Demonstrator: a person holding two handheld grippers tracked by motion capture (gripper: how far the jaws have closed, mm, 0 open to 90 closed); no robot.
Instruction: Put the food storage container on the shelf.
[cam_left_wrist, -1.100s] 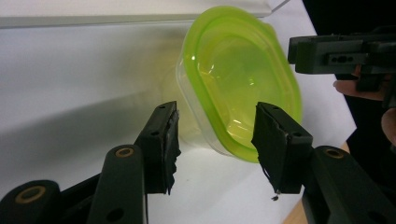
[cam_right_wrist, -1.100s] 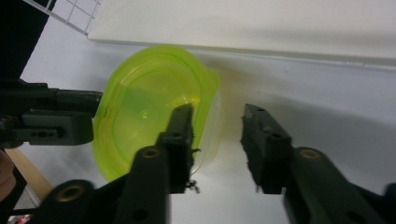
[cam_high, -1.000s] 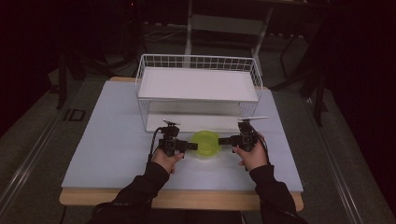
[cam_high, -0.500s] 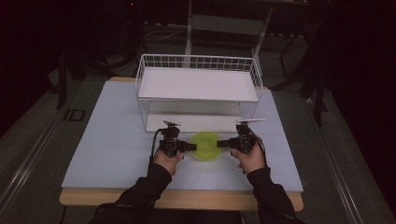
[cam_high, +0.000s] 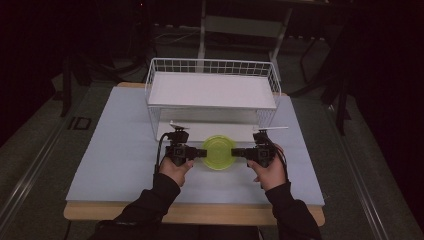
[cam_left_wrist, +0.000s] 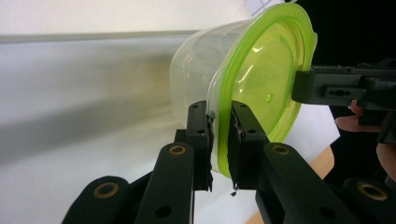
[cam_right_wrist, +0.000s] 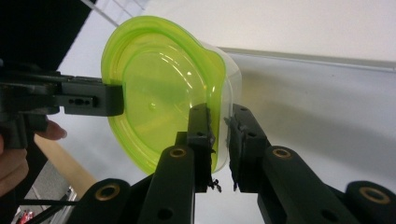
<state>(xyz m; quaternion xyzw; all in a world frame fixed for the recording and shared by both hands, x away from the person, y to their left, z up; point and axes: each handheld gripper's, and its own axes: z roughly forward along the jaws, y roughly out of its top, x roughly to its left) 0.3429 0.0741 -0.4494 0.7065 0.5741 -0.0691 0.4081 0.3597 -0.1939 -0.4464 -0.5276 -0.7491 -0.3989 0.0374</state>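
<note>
We hold the lidded container (cam_high: 218, 152) between us over the counter (cam_high: 115, 155), near its front edge and just in front of the wire rack (cam_high: 212, 95). Our left hand-held gripper (cam_high: 201, 152) grips its rim at nine o'clock, and our right hand-held gripper (cam_high: 236, 152) grips it at three o'clock. Both have just been closing, and each now pinches the green lid edge (cam_left_wrist: 219, 130) together with the clear wall beneath it. In the left gripper view the container (cam_left_wrist: 243, 79) is seen side-on, its lid rim (cam_left_wrist: 224, 84) running straight down into the jaws, with the other gripper clamped on the far edge. The right gripper view mirrors this on the container (cam_right_wrist: 159, 93).

At twelve o'clock the rack's lower shelf opening sits close behind the container, its front wire edge near the lid. From seven to nine o'clock the counter spreads wide and bare; from three to five o'clock a narrower bare strip runs to the right edge. At six o'clock the wooden front lip (cam_high: 200, 212) lies just below our wrists.
</note>
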